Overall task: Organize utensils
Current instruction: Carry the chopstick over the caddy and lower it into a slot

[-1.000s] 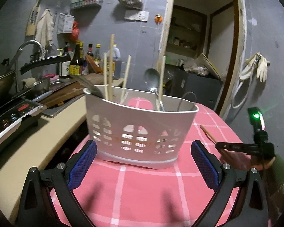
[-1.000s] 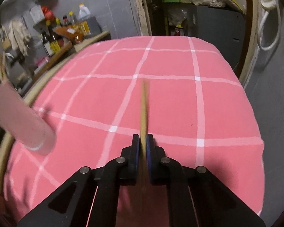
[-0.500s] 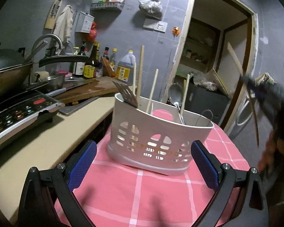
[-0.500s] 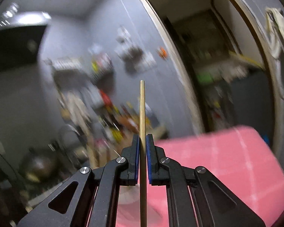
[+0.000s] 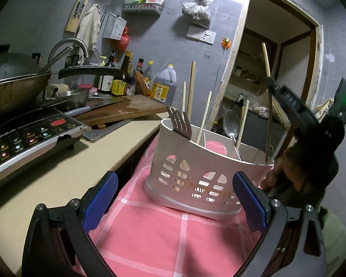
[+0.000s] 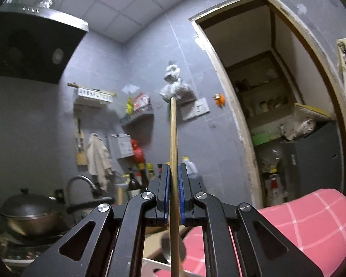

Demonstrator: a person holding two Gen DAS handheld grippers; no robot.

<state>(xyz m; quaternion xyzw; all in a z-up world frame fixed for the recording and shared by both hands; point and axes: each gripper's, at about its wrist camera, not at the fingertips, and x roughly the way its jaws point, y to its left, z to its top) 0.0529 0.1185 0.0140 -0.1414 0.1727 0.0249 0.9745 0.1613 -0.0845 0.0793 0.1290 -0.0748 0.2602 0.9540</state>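
A white slotted utensil basket (image 5: 196, 168) stands on the pink checked tablecloth (image 5: 173, 242). It holds several chopsticks (image 5: 191, 92), a fork (image 5: 180, 124) and a metal spoon (image 5: 230, 122). My left gripper (image 5: 173, 203) is open and empty, its blue pads on either side of the basket's near wall. My right gripper (image 6: 173, 194) is shut on a wooden chopstick (image 6: 173, 138), held upright. In the left wrist view this chopstick (image 5: 268, 120) has its lower end inside the basket's right end, with the right gripper (image 5: 271, 84) above the rim.
A beige counter (image 5: 69, 161) to the left carries an induction cooker (image 5: 23, 138), a wok (image 5: 13, 85), a wooden cutting board (image 5: 126, 108) and several bottles (image 5: 126, 78). An open doorway (image 5: 276, 80) lies behind the table. The spoon's bowl (image 6: 166, 244) shows below the right gripper.
The right gripper lifted the chopstick off the table, turned it upright and brought its lower end down into the basket's right end. The left gripper shifted slightly and stayed open.
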